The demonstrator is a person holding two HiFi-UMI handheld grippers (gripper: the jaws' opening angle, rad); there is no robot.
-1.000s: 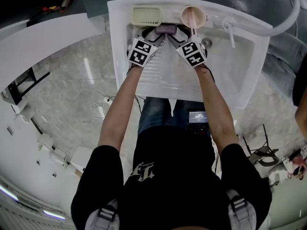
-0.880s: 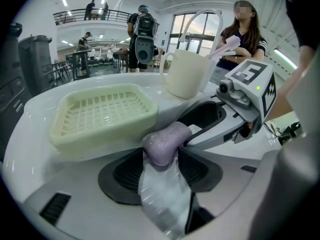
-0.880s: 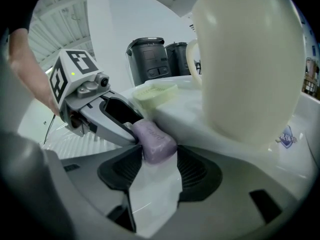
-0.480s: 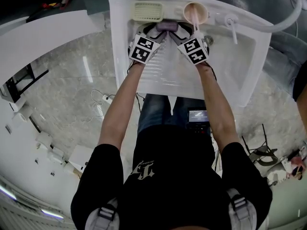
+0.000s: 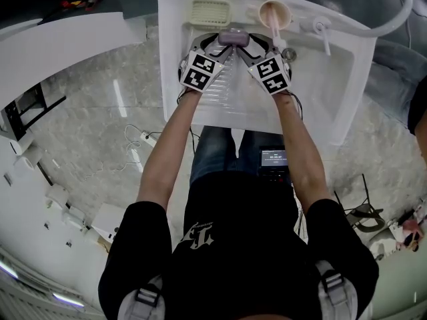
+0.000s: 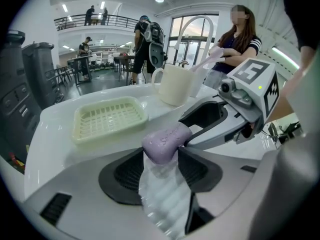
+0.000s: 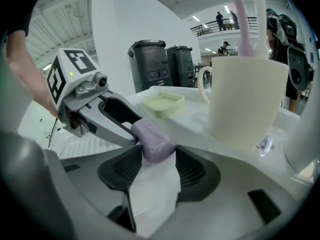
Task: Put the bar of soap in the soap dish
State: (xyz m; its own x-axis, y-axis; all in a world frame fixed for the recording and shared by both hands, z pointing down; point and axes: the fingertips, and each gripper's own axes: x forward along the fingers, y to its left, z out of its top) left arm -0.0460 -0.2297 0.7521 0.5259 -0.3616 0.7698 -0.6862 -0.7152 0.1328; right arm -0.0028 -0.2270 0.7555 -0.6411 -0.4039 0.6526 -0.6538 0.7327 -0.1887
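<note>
Head view: one purple soap bar [image 5: 233, 38] pinched from opposite ends by two grippers, left gripper [image 5: 219, 45] and right gripper [image 5: 249, 45], each closed onto it. Bar held over sink [image 5: 167, 65], near one soap dish [image 5: 210, 12], not in it; one cup [image 5: 274, 13] alongside

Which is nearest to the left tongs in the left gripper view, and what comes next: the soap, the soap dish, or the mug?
1. The soap, clamped in the left tongs themselves.
2. The soap dish, just beyond, off to the left.
3. The mug, farther back, to the right of the dish.
</note>
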